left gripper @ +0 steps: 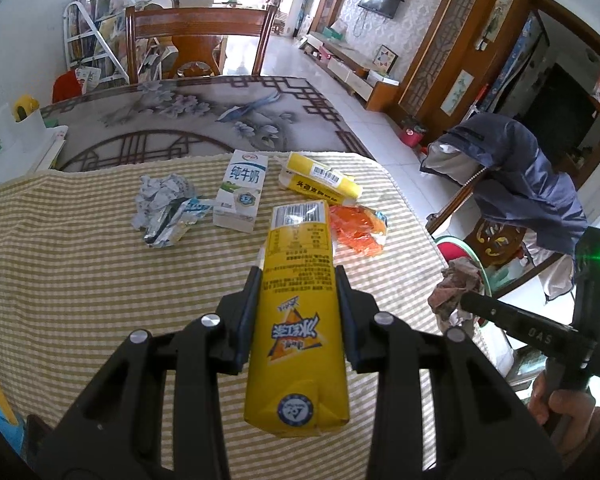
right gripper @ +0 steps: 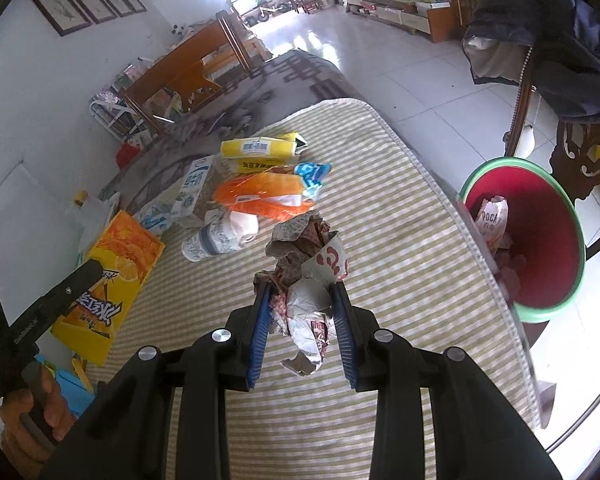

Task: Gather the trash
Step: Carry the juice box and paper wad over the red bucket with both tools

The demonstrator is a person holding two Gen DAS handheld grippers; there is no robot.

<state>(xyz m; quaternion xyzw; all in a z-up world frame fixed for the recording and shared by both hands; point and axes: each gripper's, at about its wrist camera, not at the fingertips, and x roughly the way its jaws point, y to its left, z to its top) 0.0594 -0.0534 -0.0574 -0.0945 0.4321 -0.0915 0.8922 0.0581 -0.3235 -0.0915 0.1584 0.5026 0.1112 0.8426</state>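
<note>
Yellow iced-tea carton sits clamped lengthwise in my left claw, while my right claw pinches a crumpled wrapper above the tabletop, both lifted clear for the red bin just beside the edge

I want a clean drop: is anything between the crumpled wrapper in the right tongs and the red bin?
Nothing visible. The right tongs hold the crumpled wrapper above bare striped cloth; the red bin sits past the table edge, its mouth open.
</note>
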